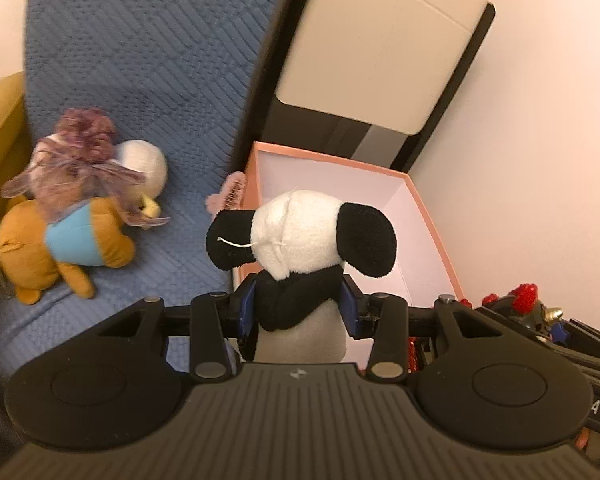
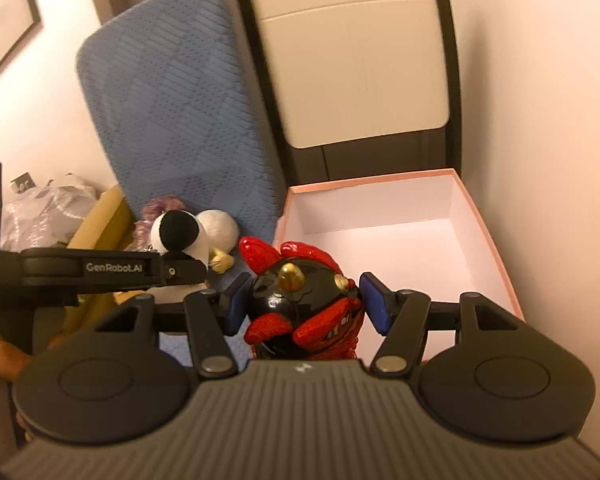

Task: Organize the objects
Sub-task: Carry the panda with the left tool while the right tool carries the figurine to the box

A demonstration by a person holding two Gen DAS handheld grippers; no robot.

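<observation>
My left gripper [image 1: 300, 304] is shut on a black-and-white panda plush [image 1: 300, 236], held above the near left corner of an open pink box [image 1: 432, 208] with a white inside. My right gripper [image 2: 304, 304] is shut on a black-and-red figurine [image 2: 300, 300] with gold studs, held above the pink box's [image 2: 488, 224] near left edge. The panda [image 2: 180, 232] and the left gripper's arm [image 2: 112, 268] show at the left of the right wrist view. The figurine [image 1: 520, 300] shows at the right of the left wrist view.
An orange plush with a blue vest [image 1: 60, 244], a purple tuft and a white plush [image 1: 144, 164] lie on a blue quilted cushion [image 1: 140, 60]. A pink comb [image 1: 232, 196] lies by the box. A beige-and-black appliance [image 2: 356, 68] stands behind the box, a wall at the right.
</observation>
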